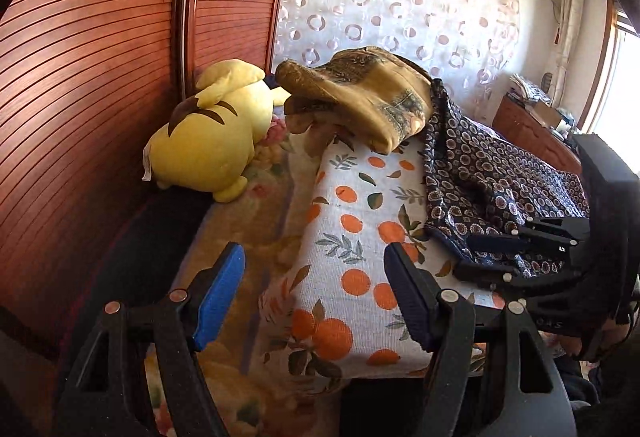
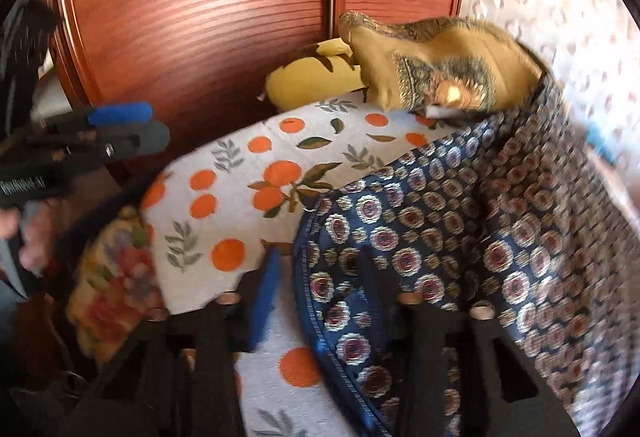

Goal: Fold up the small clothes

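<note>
A navy garment with a ring-and-flower print [image 1: 492,173] lies rumpled on the right side of the orange-print sheet [image 1: 352,205]; it also fills the right of the right wrist view [image 2: 460,245]. My left gripper [image 1: 316,289] is open and empty, over the sheet's near left edge; it also shows in the right wrist view [image 2: 128,129]. My right gripper [image 2: 316,293] is open, with the garment's hemmed edge lying between its fingers and over the right one. It shows from the side in the left wrist view [image 1: 496,257], jaws apart at the garment's near edge.
A brown-gold printed cushion [image 1: 360,93] lies at the far end of the sheet. A yellow plush toy [image 1: 212,141] lies against the red-brown slatted wardrobe [image 1: 100,97]. A floral blanket [image 1: 248,221] lies left of the sheet. A wooden cabinet [image 1: 532,133] stands far right.
</note>
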{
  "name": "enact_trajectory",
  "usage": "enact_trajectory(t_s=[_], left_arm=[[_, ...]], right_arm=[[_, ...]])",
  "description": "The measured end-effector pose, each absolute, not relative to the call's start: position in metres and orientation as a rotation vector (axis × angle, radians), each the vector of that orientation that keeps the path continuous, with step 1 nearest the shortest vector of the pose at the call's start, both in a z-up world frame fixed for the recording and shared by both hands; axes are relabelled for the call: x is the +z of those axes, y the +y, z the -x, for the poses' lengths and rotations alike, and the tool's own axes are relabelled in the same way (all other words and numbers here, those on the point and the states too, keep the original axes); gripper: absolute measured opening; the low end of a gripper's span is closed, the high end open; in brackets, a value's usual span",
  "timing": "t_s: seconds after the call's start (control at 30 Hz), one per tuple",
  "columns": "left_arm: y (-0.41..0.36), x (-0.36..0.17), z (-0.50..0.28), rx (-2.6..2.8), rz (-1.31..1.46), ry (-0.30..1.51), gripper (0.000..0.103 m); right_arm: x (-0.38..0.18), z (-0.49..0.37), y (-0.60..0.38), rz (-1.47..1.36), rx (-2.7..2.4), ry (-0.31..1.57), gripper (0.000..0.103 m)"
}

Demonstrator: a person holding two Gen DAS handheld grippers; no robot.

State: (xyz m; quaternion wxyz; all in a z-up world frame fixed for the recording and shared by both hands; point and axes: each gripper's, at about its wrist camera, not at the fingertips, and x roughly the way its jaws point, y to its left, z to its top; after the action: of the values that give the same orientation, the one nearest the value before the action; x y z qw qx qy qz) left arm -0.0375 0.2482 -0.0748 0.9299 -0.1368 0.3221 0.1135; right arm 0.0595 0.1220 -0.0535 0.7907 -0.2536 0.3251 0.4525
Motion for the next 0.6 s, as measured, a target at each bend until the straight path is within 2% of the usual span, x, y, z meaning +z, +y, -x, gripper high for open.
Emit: enact_trajectory(t_s=[0.03,0.1,0.37,0.6], left_arm=[[0.247,-0.074,0.035,0.226,0.281,0.659,0.073],[0.244,-0.069,0.027,0.211,0.267,0.642,0.073],[0.224,-0.041,-0.029,0.114,0.222,0.609,0.073],[0.186,-0.018,-0.109,0.037,0.111,0.611,0.073]], right_arm=[[-0.054,-0.058,0.122,0.548,0.988,0.701,0.009],[-0.052,-0.058,0.118,0.550,0.981,0.697,0.004],[-0.011,-0.064,0.038,0.331,0.950,0.615,0.004],[-0.007,-0.062,-0.007,0.243,0.920,0.593,0.004]])
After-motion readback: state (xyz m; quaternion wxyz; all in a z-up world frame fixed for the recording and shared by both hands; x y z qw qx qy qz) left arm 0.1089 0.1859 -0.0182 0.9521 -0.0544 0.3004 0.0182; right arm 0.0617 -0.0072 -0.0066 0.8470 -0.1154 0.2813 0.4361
